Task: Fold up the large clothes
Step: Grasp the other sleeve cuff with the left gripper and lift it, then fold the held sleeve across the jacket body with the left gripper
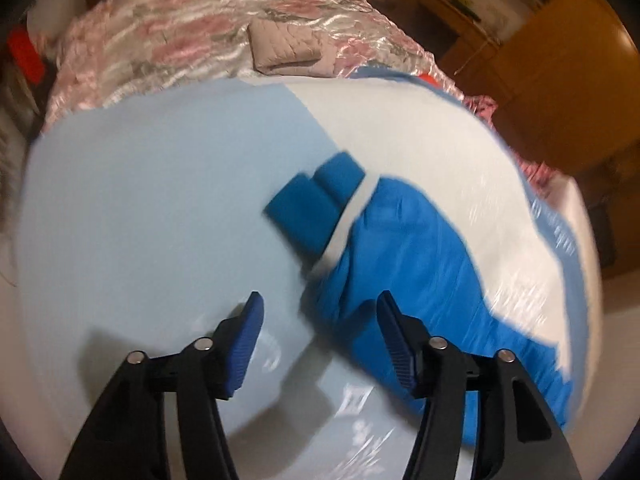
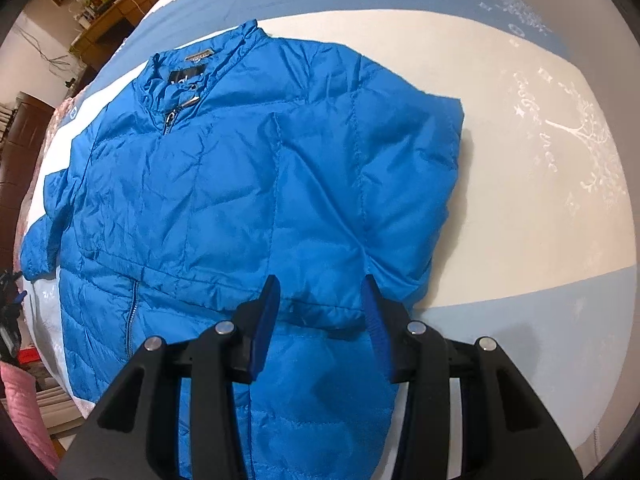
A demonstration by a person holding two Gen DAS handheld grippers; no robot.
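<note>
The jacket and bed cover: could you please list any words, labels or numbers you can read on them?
None can be read.
Neck label in the jacket: dark patch with pale marks, too small to read.
Strip label above it: too small.
White script printed on the cover: blurred, illegible.

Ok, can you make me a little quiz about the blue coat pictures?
1. True or false: the jacket is red.
2. What is the jacket lying on? A: a blue and cream sheet. B: a wooden chair. C: a green carpet.
3. Fill the gap: above the jacket, the right gripper is ___ (open or shut).

Key: 1 false, it is blue. 2 A. 3 open.
</note>
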